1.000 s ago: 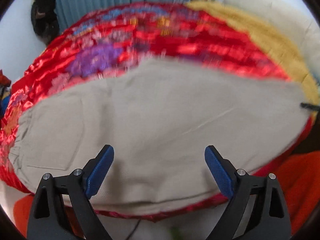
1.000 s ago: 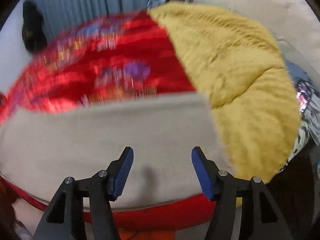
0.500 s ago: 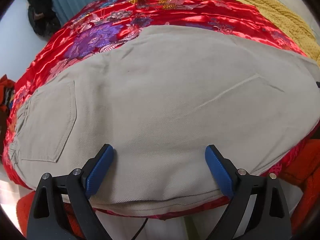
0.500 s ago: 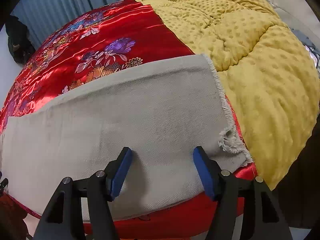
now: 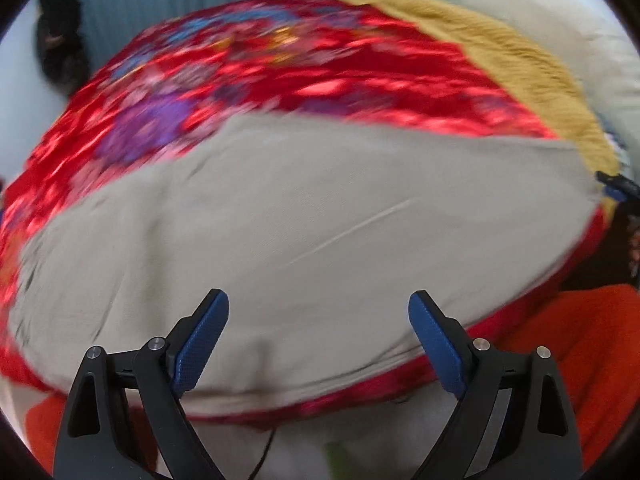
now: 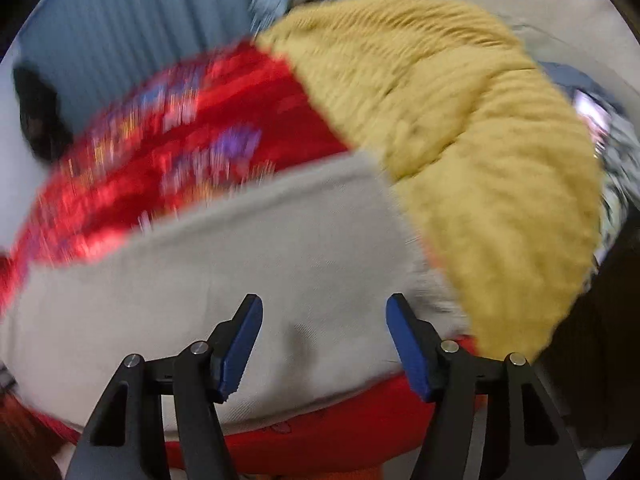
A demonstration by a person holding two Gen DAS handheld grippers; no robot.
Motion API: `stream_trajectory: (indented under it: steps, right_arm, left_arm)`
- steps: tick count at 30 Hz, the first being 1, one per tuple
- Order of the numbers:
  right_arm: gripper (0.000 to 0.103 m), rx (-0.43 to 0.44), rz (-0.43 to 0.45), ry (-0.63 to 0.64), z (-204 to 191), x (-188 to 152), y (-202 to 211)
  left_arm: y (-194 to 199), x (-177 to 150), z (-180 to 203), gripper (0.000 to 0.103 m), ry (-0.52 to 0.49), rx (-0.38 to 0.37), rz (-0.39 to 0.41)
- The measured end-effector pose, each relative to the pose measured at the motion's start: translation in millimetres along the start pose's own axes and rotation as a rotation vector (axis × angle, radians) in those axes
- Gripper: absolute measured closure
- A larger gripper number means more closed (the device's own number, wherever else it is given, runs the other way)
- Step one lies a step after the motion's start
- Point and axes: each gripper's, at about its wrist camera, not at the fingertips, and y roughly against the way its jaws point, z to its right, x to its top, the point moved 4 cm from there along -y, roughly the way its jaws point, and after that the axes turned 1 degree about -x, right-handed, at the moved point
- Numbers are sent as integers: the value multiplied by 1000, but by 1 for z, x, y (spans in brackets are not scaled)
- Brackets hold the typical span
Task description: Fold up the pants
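Beige pants (image 5: 304,232) lie flat across a red floral satin bedspread (image 5: 248,80), waist end at the left. Their frayed leg hem (image 6: 436,280) shows in the right wrist view, where the pants (image 6: 224,280) reach the yellow blanket. My left gripper (image 5: 319,322) is open and empty, above the pants' near edge. My right gripper (image 6: 324,330) is open and empty, above the pants near the hem end. Its tip shows at the right edge of the left wrist view (image 5: 616,186). Both views are motion-blurred.
A yellow knobbly blanket (image 6: 480,152) covers the bed's right part. An orange cloth (image 5: 584,344) hangs below the bed's near edge. A blue curtain (image 6: 152,24) and a dark object (image 5: 60,56) stand behind the bed. Clutter (image 6: 604,136) lies at the far right.
Both grippers have pulled back and up from the pants since half a second ago, so more of the bed shows. Both stay open and empty; the pants have not moved.
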Motion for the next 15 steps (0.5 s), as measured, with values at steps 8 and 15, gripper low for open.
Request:
stream_trajectory:
  steps: [8,15]
  right_arm:
    - [38,212,65,-279,18,-7,51]
    - [38,270,68,-408,13,-36,37]
  left_arm:
    - [-67,79,86,10,-125,-61,-17]
    - [-98,34,124,13,-244,-29,-102]
